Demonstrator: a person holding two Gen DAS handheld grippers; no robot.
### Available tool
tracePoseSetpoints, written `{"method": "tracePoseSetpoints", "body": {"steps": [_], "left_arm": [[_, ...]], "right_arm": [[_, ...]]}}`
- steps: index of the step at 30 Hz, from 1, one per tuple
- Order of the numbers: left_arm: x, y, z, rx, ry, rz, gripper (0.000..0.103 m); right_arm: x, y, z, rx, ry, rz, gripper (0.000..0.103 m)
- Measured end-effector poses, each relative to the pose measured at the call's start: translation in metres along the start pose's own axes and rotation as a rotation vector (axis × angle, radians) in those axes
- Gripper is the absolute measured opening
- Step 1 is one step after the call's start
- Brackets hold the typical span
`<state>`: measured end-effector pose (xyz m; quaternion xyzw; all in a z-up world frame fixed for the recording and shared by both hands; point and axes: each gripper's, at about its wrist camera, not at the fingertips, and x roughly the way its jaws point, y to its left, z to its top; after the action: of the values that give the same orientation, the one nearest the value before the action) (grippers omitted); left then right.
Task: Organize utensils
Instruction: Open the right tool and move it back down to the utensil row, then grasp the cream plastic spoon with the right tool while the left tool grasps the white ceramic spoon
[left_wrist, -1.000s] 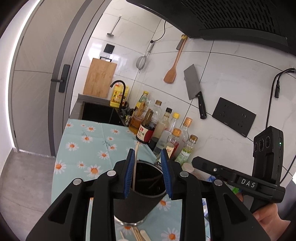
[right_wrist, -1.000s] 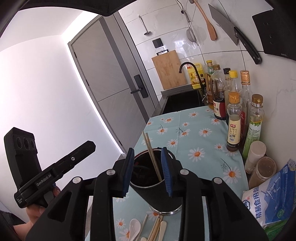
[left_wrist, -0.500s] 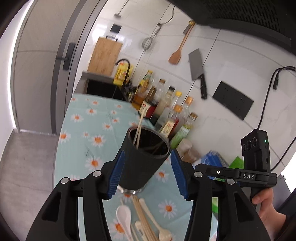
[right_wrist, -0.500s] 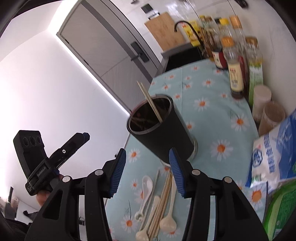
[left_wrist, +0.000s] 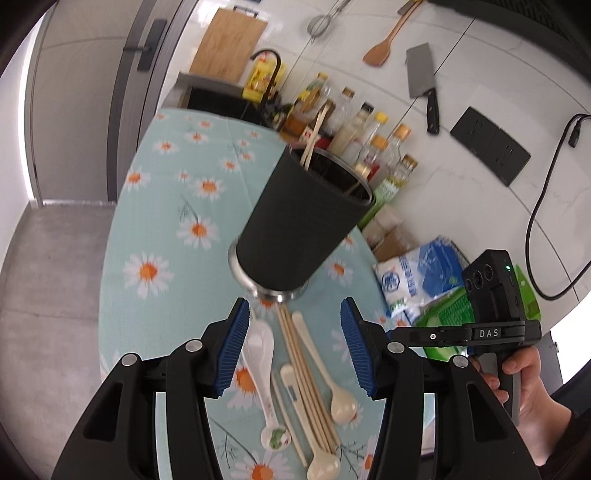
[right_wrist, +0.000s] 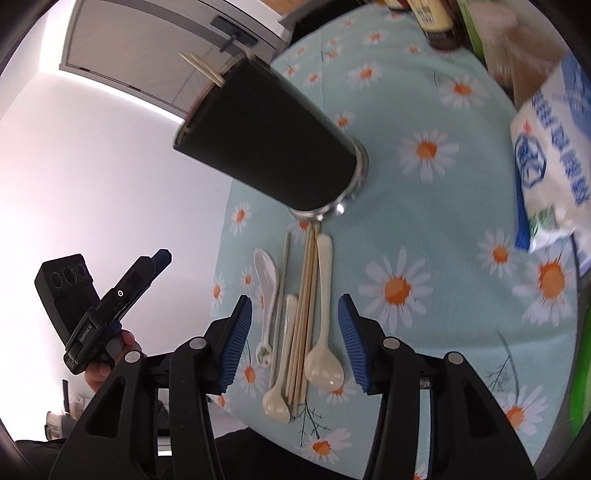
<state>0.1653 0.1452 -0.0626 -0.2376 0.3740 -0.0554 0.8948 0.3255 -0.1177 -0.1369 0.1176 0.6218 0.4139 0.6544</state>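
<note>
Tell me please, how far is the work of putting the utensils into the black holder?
Done: one pair of chopsticks already stands in the black holder. In hand: nothing; the left gripper and right gripper are both open above the loose pile. Left: the white patterned spoon, three cream spoons and the bundle of chopsticks lie on the daisy tablecloth. So most of the job remains.

Daisy-print table (left_wrist: 155, 229): black holder (left_wrist: 303, 221), spoons (left_wrist: 264, 354), chopsticks (left_wrist: 303, 373), bottles (left_wrist: 369, 136), bags (left_wrist: 417, 273).
</note>
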Motion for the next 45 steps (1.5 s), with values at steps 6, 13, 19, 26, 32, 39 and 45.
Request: {"method": "tracePoseSetpoints", "body": {"steps": [6,13,19,26,32,39,45], "left_arm": [[0.009,0.01,-0.019,-0.014,0.052,0.012,0.05],[0.01,0.016,-0.031,-0.026,0.08,0.015,0.05],[0.013,0.021,-0.037,-0.045,0.101,0.016,0.05],[0.016,0.023,-0.038,-0.046,0.119,0.021,0.05],[0.018,0.025,-0.037,-0.047,0.12,0.028,0.05],[0.02,0.028,-0.039,-0.055,0.13,0.039,0.05],[0.024,0.031,-0.038,-0.054,0.14,0.047,0.05]], "right_arm": [[0.03,-0.008,-0.008,-0.016,0.135,-0.001,0.049],[0.056,-0.015,-0.005,-0.029,0.238,0.0,0.049],[0.07,-0.016,-0.001,-0.038,0.308,0.026,0.047],[0.089,0.004,-0.003,-0.151,0.357,-0.02,0.034],[0.105,0.016,-0.009,-0.194,0.367,-0.057,0.022],[0.096,0.002,-0.012,-0.129,0.354,0.004,0.001],[0.087,-0.018,-0.009,-0.041,0.325,0.032,0.016]]}}
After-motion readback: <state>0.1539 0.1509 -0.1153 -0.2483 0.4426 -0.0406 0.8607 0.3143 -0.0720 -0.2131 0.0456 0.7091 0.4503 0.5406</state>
